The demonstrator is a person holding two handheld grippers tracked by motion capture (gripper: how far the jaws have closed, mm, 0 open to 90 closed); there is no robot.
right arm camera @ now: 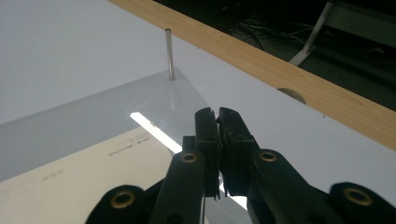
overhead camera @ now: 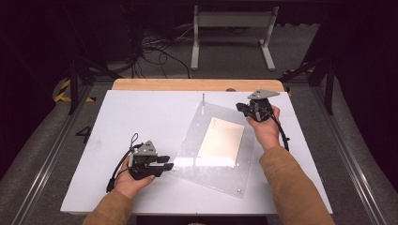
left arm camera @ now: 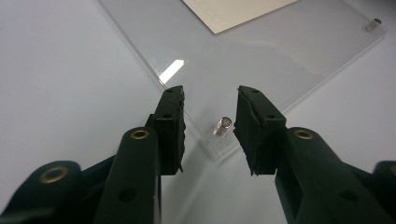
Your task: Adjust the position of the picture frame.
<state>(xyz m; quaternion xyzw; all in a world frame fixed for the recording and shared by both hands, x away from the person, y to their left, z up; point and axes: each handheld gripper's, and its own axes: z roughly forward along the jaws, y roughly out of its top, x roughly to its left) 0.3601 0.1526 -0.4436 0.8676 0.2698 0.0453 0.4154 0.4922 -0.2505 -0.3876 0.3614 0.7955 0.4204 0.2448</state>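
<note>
On the left of the white, matte desk point(overhead camera: 117, 122), the left gripper point(overhead camera: 165, 165) sits in the person's left hand point(overhead camera: 133, 180), a grey three-cornered plate on top and a black cable looping off behind it. In the left gripper view its black, ridged fingers point(left arm camera: 170, 122) stand well apart, holding nothing, and straddle the near corner of a clear acrylic sheet point(overhead camera: 187, 145). A short metal peg point(left arm camera: 222, 126) with a round flat top rises from that corner, between the fingers and close to the right one; whether it touches is hard to tell.

The acrylic sheet is flat, rectangular and glossy, lying skewed on the middle of the desk with a bright glare streak across it. A cream paper sheet point(overhead camera: 220, 142), matte with faint small print along one edge, lies at the middle of the acrylic sheet; whether on top or underneath cannot be told. A second short peg point(left arm camera: 373, 24) stands at another corner, and a tall thin metal rod point(right arm camera: 170, 53) stands upright at the far corner.

On the right, the right gripper point(overhead camera: 240, 107) is held in the right hand point(overhead camera: 265, 129), low over the acrylic sheet's right edge. Its fingers point(right arm camera: 208, 140) are pressed almost together with only a sliver between them; whether they pinch the edge cannot be told. Beyond runs the desk's light wooden rim point(overhead camera: 197, 85), smooth with visible grain
</note>
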